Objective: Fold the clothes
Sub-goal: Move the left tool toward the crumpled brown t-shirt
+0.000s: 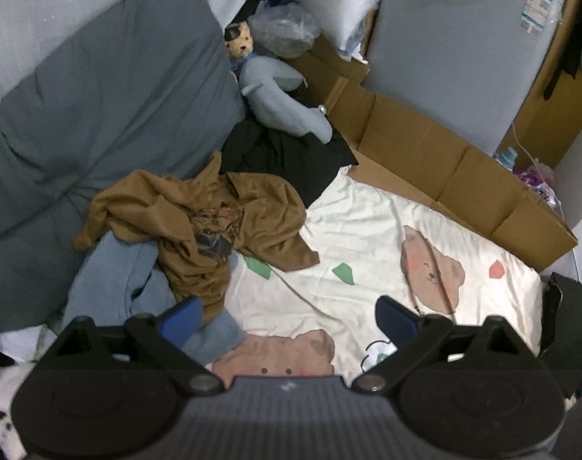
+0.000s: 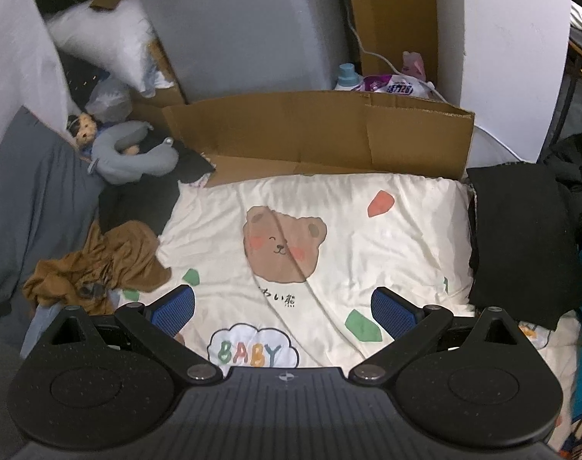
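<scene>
The left tool (image 1: 289, 320) stands wide, its blue-padded fingers (image 1: 181, 318) spread and holding nothing, above a cream bed cover printed with brown bears (image 1: 367, 230). The crumpled ochre-brown cotton garment (image 1: 199, 222) lies ahead and to the left of this tool, its near edge just beyond the left finger, apart from the pads. Under and beside it lies a light blue denim-coloured garment (image 1: 114, 287), which runs down past the left finger toward the lower frame edge. A rumpled black garment (image 1: 287, 157) lies behind the brown one, touching it, and a grey-blue stuffed toy (image 1: 279, 99) rests at the far side of the black cloth. A dark grey quilted cushion (image 1: 99, 96) borders the pile on the left; a flattened brown cardboard sheet (image 1: 444, 161) stands along the far edge of the cover. The right tool (image 2: 283, 306) is likewise wide and holds nothing, over the middle of the cover (image 2: 386, 237). In this view the brown garment (image 2: 99, 264) lies to the left, near the left finger, and a folded black cloth (image 2: 520, 237) sits at the cover's right edge.
</scene>
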A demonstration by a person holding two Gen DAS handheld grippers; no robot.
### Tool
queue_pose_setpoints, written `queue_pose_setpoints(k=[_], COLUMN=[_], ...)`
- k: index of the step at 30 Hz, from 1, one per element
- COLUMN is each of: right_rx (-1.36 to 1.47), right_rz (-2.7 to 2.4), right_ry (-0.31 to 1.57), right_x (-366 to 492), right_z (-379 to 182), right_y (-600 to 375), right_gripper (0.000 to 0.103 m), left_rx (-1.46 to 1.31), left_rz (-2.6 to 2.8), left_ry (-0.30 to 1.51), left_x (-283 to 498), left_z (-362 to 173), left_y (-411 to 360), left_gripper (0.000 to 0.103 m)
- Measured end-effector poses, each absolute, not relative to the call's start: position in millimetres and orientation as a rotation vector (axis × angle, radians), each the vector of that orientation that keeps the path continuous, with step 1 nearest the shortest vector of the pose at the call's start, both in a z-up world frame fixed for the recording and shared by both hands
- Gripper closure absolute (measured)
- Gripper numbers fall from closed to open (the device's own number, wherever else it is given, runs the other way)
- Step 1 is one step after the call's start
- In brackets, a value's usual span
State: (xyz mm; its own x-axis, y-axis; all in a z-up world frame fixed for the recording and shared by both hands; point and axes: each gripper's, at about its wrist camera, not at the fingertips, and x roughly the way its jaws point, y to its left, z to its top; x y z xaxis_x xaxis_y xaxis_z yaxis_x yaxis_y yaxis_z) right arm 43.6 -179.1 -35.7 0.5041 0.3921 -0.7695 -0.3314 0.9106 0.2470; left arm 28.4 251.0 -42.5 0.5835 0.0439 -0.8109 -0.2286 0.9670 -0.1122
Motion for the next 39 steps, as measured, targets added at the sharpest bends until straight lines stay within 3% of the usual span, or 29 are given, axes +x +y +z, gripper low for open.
queue_pose_setpoints(k=[9,27,39], right_rx=[0.096,0.166,0.246], right_rz=[0.45,0.614,0.607], right_ry=[0.965,1.022,1.097], right_x=[46.4,63.4,76.2], right_z=[-75.7,-156.5,-205.7], right_y=[-155.2,-104.4,-90.5], right_gripper=[0.002,0.002,0.009], left_rx=[-0.195,-0.265,-0.233], left_rz=[0.16,0.293,0.254], left_ry=[0.939,0.886,0.9], left_x=[29.9,26.1,70.6], left_z=[-82.0,-130.4,-180.8], left_y=[276.3,359.7,350.4], left_gripper=[0.013,0.013,0.017])
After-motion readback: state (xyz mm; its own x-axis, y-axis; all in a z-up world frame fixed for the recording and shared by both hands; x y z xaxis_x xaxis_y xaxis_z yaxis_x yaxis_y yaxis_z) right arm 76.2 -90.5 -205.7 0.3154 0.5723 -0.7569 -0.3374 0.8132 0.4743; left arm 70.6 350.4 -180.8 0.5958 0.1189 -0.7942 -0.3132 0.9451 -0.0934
